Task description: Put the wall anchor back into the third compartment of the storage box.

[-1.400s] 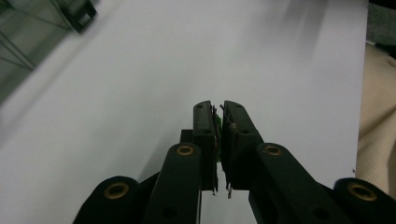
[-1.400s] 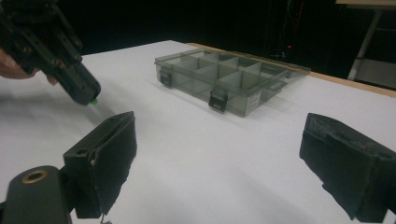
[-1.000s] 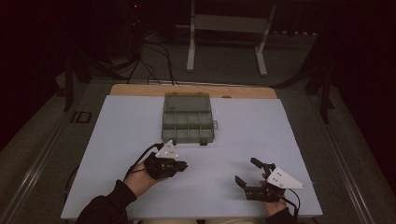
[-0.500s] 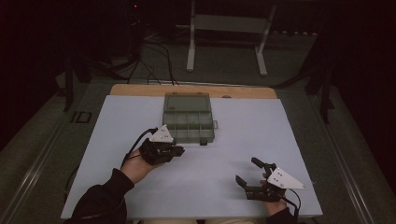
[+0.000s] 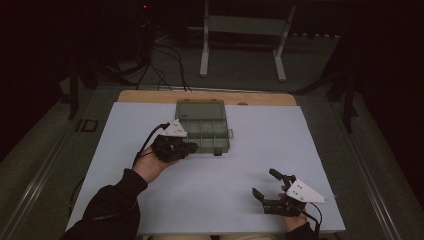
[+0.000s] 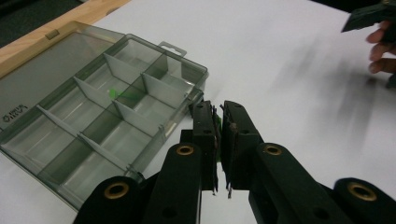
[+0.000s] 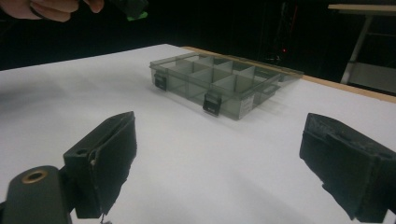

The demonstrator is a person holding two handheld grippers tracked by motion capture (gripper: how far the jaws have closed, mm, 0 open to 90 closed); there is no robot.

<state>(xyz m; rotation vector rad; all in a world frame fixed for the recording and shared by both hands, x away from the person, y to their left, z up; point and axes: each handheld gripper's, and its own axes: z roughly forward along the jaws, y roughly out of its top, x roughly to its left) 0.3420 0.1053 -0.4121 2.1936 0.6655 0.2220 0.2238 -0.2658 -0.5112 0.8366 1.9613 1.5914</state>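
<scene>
Presently: smoky translucent plastic compartment box (image 5: 202,125), rectangular, latched.
Left gripper (image 6: 217,122) jaws together beside it; right gripper (image 7: 224,158) jaws apart, matte black pads.

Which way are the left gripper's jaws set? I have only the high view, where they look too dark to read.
Observer: The left gripper view shows the left gripper with its jaws shut, beside a corner of the compartment box.
Operator: Anything inside the box?
Observer: One green spot in a middle compartment; the others look empty.
Operator: And the right gripper?
Observer: The right gripper has its jaws wide open with nothing between them, facing the box's two dark latches.
</scene>
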